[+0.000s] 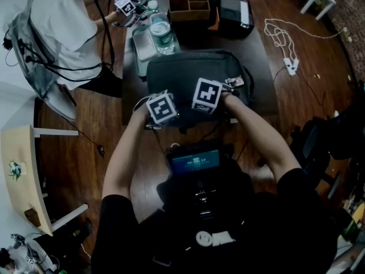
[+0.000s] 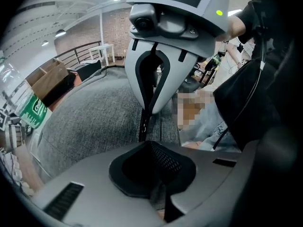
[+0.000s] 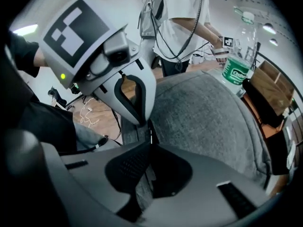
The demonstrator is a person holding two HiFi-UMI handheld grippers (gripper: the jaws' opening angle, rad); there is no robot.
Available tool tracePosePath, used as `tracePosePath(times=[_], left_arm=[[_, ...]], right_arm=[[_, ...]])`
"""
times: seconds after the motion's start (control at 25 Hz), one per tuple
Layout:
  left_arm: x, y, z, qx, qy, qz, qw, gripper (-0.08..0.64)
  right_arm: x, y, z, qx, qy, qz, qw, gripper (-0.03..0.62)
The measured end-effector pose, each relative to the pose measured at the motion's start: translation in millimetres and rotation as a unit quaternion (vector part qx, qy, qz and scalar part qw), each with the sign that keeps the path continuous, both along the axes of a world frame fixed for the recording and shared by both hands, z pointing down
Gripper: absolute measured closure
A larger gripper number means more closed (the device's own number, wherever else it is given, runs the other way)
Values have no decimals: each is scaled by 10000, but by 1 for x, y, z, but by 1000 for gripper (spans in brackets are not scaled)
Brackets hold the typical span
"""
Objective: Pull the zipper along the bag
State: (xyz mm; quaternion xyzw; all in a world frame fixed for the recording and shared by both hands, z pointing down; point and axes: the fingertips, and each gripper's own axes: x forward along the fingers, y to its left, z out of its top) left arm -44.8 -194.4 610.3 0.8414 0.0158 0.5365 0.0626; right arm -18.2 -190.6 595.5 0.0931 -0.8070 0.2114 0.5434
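Note:
A grey fabric bag [image 1: 194,73] lies on the dark table [image 1: 259,56]. Both grippers meet at its near edge, tips facing each other and pointing steeply down. In the left gripper view, the right gripper [image 2: 147,109] has its white fingers pinched together on the dark zipper pull [image 2: 143,126]. The right gripper view shows the left gripper [image 3: 143,121] closed on the bag's fabric beside the zipper line [image 3: 150,137]. Each gripper's own black pads sit together with grey fabric between them. In the head view the marker cubes hide the fingertips of the left gripper [image 1: 171,120] and right gripper [image 1: 191,116].
Behind the bag stand a green-labelled water bottle [image 1: 162,34], a metal tray [image 1: 145,45], a wooden divided box [image 1: 189,4] and a black case [image 1: 235,13]. Another person [image 1: 57,21] works at the table's far left corner. A white cable [image 1: 282,41] lies on the floor.

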Motion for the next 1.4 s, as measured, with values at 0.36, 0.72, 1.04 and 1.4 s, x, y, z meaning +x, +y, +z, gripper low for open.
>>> tracePosePath(times=[0.36, 0.72, 1.04, 1.4], left_arm=[[2, -2, 2, 306, -285, -82, 9991, 558], [2, -5, 7, 272, -560, -257, 9977, 558], [4, 1, 8, 283, -742, -367, 9962, 558], [2, 1, 8, 340, -917, -514, 9939, 557]], right_arm=[[30, -10, -10, 64, -350, -27, 9994, 578], [65, -14, -10, -18, -571, -96, 9983, 577], [90, -8, -10, -69, -778, -71, 9969, 577], [116, -5, -10, -144, -988, -82, 9950, 577]])
